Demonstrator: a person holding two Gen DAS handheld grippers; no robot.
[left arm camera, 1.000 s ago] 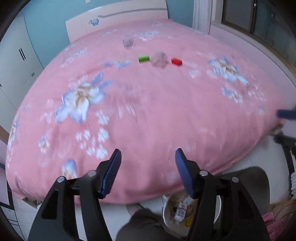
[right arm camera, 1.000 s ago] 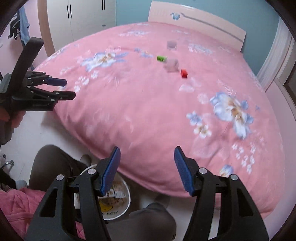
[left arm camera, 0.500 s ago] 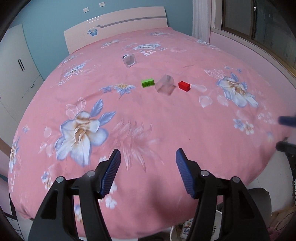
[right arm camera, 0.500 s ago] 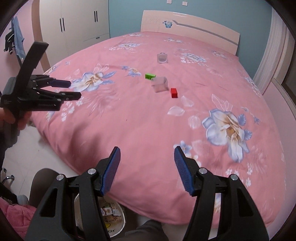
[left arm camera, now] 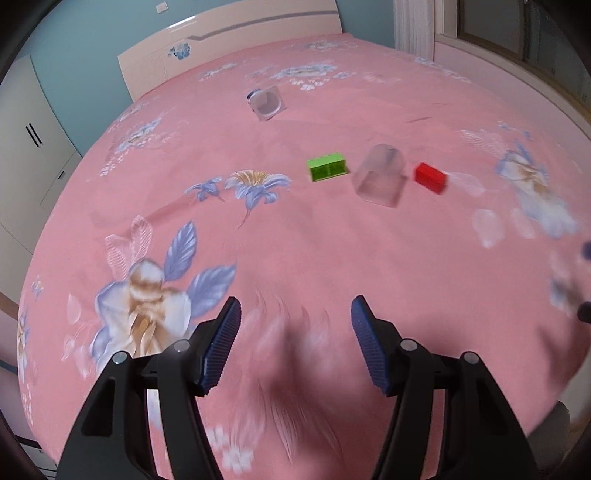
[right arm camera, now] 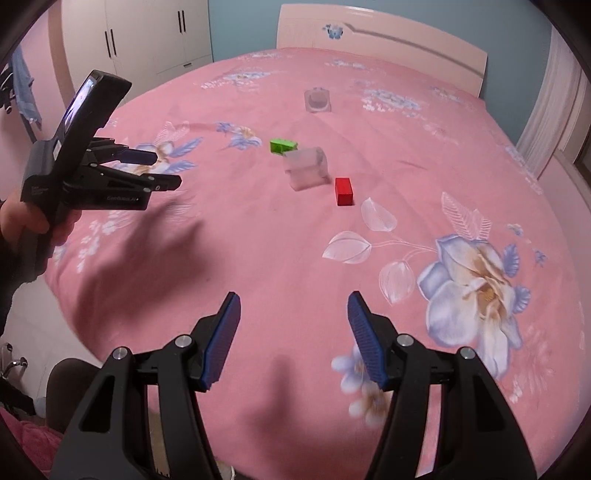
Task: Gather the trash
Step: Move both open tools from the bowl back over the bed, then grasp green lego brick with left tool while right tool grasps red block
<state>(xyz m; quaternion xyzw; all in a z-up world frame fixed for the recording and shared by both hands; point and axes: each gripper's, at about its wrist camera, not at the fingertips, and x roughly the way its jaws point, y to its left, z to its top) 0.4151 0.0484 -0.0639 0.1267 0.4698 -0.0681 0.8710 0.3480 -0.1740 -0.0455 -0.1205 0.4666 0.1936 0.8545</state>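
- Pink bedspread (left arm camera: 332,240), printed with pale blue flowers, covers the whole bed and carries every piece of trash in view; the soft cloth gives the items a yielding bed to sit in.
- Green block (left arm camera: 327,167) lies near the middle of the bed, with a clear plastic cup (left arm camera: 380,179) on its side just beside it and a red block (left arm camera: 429,177) just beyond the cup; the three form a loose row, close but apparently not touching.
- Second clear cup (left arm camera: 266,103) lies well apart from that row, farther toward the headboard (right arm camera: 380,31). Its outline is faint against the pink, so I cannot say for sure which way its mouth faces.
- Left gripper (left arm camera: 295,341) hovers above the near part of the bedspread, jaws spread wide and empty, pointed toward the row; the wide gap suits a block or the cup's body.
- Right gripper (right arm camera: 293,338) is likewise released, nothing between its blue pads (right arm camera: 221,339), aimed at the same cluster from the other side. In its view the left gripper appears at the left, held up in the person's hand (right arm camera: 26,221).
- Judging by this, the collecting of these four items has not begun; both tools are positioned for a reach, and the near row looks the likelier first target.
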